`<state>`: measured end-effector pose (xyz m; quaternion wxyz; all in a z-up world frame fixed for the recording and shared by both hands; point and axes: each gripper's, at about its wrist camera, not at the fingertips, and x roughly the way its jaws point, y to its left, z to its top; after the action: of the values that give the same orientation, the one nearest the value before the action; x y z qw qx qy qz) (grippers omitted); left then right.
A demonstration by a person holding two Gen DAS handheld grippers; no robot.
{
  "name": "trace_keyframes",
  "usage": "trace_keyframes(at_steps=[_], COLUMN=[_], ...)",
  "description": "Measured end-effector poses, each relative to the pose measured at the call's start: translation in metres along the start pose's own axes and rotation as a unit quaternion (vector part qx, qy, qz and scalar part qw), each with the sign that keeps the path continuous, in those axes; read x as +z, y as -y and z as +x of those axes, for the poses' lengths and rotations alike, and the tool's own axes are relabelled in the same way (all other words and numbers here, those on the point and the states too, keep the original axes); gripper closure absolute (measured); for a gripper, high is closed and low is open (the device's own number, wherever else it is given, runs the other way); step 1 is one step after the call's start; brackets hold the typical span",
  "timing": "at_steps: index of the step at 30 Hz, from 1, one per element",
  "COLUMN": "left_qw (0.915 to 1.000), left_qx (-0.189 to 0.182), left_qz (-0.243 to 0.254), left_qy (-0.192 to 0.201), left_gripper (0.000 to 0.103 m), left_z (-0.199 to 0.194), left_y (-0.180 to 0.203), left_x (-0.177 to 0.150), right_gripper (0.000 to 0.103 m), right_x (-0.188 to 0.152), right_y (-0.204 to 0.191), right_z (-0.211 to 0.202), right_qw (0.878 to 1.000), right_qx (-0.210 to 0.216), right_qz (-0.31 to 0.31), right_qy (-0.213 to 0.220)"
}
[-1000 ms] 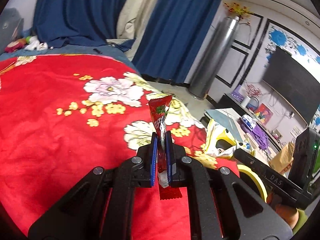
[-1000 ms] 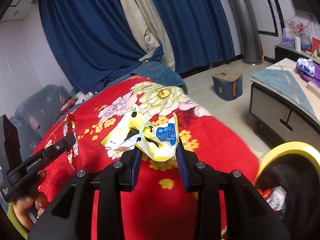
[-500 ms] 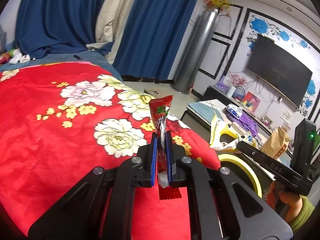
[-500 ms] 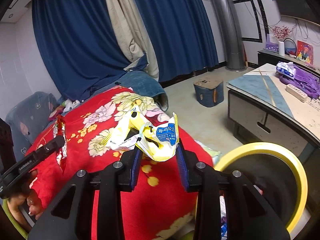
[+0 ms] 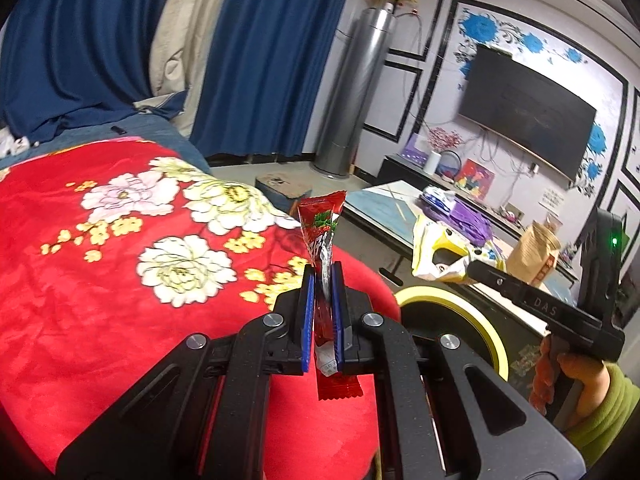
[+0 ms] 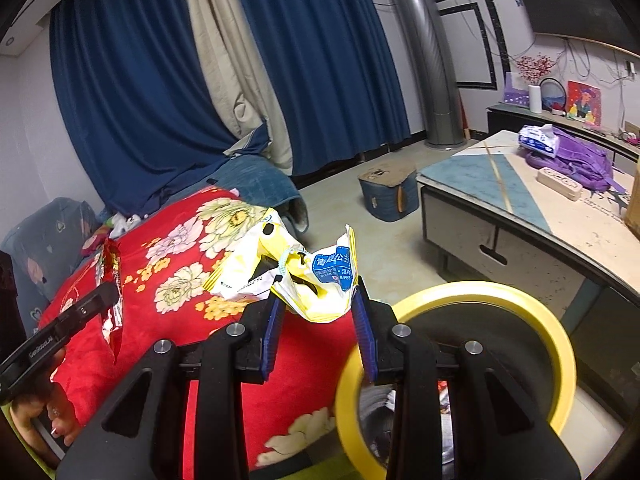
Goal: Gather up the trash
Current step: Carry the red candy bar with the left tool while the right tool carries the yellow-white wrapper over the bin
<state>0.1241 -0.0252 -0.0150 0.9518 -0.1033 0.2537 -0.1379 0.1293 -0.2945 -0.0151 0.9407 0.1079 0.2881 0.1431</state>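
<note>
My left gripper (image 5: 321,280) is shut on a red snack wrapper (image 5: 322,224) that stands upright between its blue pads, above the red floral blanket (image 5: 120,272). My right gripper (image 6: 318,308) is shut on a crumpled yellow and white wipes packet (image 6: 288,272), held in the air. Just right of and below both grippers stands a yellow-rimmed black trash bin (image 6: 496,292) (image 5: 460,312), with some litter showing inside it. Each gripper also appears in the other's view: the right gripper (image 5: 460,266) with its packet (image 5: 436,248), the left gripper (image 6: 108,292) with its wrapper (image 6: 109,264).
A low coffee table (image 6: 520,216) with a purple bag (image 6: 572,160) and a tissue pack stands right of the bin. A small blue stool (image 6: 386,194) sits on the floor beyond. Blue curtains (image 6: 140,80), a tall silver column unit (image 5: 352,96) and a wall television (image 5: 524,108) lie further off.
Both grippers have swung rightward off the blanket toward the bin, each still holding its wrapper. The yellow rim has come much nearer and now lies under the right gripper's right finger.
</note>
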Motion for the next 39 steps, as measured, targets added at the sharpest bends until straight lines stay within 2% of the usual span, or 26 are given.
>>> trace_keyframes(at_steps=[20, 39], left_qw=[0.9948, 0.9807], left_qx=[-0.055, -0.102], left_qz=[0.079, 0.155], left_qy=[-0.033, -0.062], left_gripper=[0.099, 0.099], left_z=[0.020, 0.049], left_y=[0.073, 0.135], left_x=[-0.022, -0.046], right_gripper=[0.072, 0.072], right_x=[-0.021, -0.044], right_y=[0.061, 0.109], right_z=[-0.036, -0.048], right_qw=[0.998, 0.992], right_qx=[-0.059, -0.110], right_qz=[0.029, 0.069], right_qy=[0.010, 0.002])
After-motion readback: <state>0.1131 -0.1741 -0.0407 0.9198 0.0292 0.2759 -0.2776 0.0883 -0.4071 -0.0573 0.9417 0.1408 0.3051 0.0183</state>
